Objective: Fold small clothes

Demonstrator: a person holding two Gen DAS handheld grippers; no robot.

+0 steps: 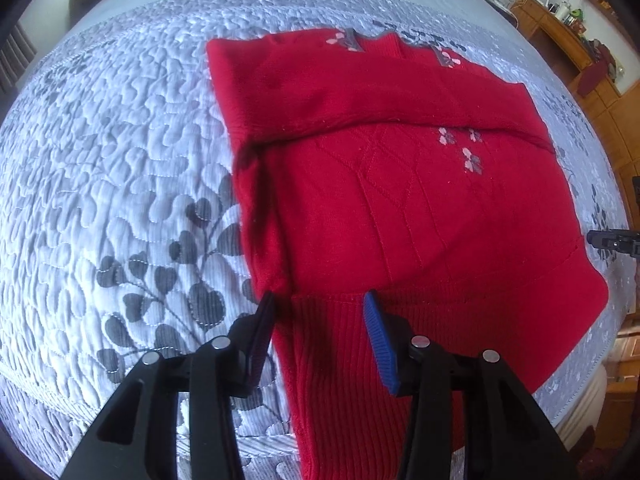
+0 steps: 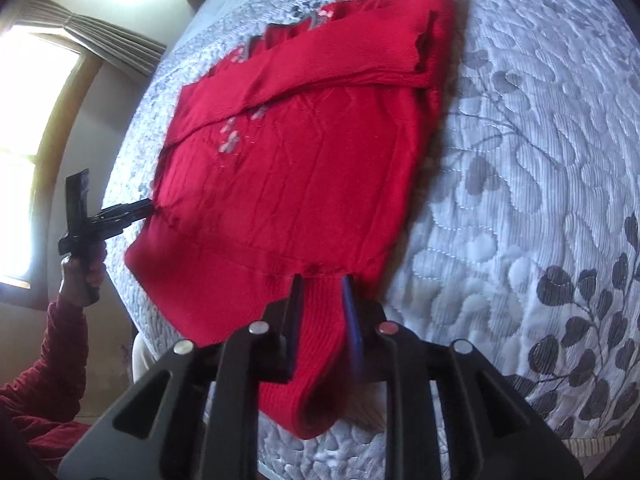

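Left wrist view first: my left gripper (image 1: 322,312) stands with its jaws spread, straddling the ribbed hem (image 1: 340,368) at the near corner of the red sweater (image 1: 400,208), and I judge it is not yet pinching. On the right wrist view, my right gripper (image 2: 322,292) has its jaws drawn close on a bunch of the same ribbing at the other near corner, so I read that as a firm hold. Beyond the jaws the sweater lies flat on the quilted bedspread (image 1: 120,160), its far part already folded over across the chest. I expect a light, limp knit that stretches and sags, clinging somewhat to the quilt. The thick hem corners are the sound places to grip, both layers together.
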